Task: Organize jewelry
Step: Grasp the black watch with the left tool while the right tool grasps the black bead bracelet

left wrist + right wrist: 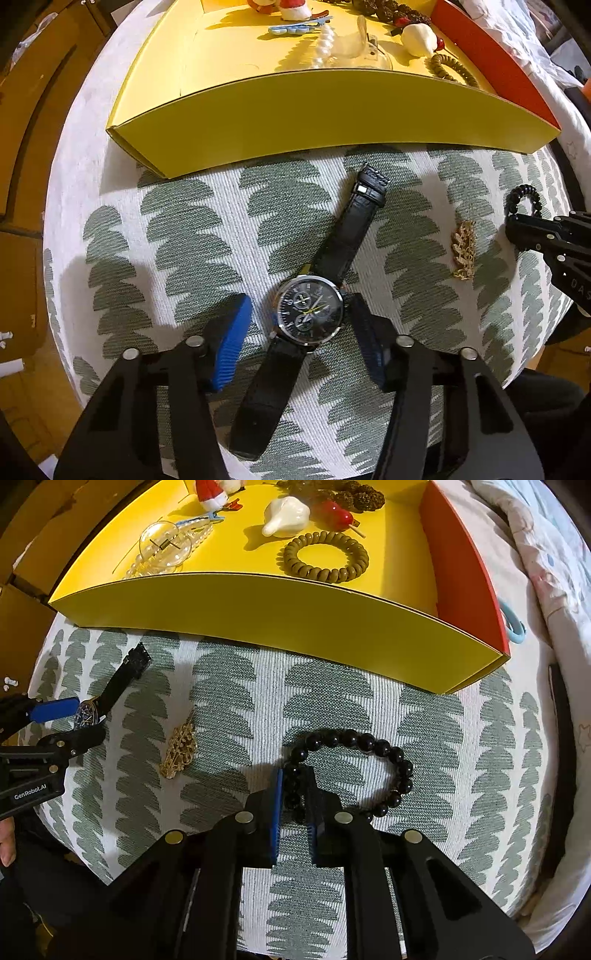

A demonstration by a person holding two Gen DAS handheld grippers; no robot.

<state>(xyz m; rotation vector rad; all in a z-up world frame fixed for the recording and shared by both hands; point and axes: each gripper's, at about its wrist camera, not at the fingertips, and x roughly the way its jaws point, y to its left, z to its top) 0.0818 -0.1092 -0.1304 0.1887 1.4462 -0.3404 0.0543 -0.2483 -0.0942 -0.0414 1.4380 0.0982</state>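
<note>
A black-strapped watch [314, 308] lies on the green-patterned cloth [184, 221]. My left gripper [299, 325] is open, its fingers on either side of the watch face. My right gripper [293, 794] is shut on a black bead bracelet [388, 757] lying on the cloth; its left side sits between the blue pads. A gold chain [463, 251] lies between the watch and the bracelet, also in the right wrist view [179, 749]. The yellow box [332, 110] stands beyond, holding several pieces of jewelry.
In the box lie a brown coil hair tie [325, 557], a pearl string [166, 554], a white charm [284, 515], a red piece [336, 515] and a clear hair clip [164, 548]. A blue ring [513, 626] lies right of the box. The box's right wall is orange.
</note>
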